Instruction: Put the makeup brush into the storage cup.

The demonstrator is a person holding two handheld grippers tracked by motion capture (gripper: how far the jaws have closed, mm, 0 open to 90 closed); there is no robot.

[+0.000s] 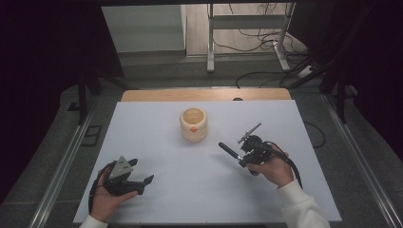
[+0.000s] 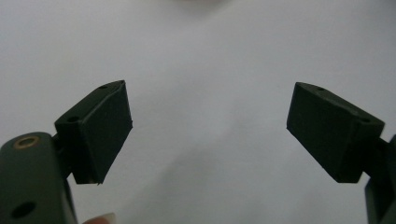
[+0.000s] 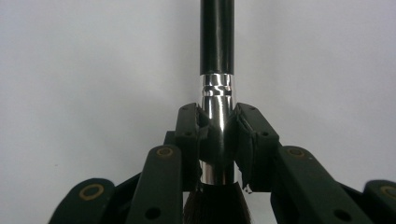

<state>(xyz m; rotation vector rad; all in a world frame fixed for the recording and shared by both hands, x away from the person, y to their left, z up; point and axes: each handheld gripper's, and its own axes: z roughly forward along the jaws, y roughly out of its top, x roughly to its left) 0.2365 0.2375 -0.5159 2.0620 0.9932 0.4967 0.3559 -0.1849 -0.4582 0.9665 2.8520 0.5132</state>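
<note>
Near the surface's (image 1: pixel 142 123) right edge, the right tool (image 3: pixel 218 135) clamps a brush (image 3: pixel 217 42) by its shiny ferrule, likely light, stiff and slippery; the left tool (image 1: pixel 142 173) rests with jaws apart near the front-left corner.

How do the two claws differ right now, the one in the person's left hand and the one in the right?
The left claw stands wide open with nothing between its jaws; the right claw is shut on a brush, pinching its shiny metal collar. The left claw lies low by the white table; the right claw is tilted, with the brush's black handle pointing toward the cream cup. Both are black, hand-held and trail a cable.
</note>
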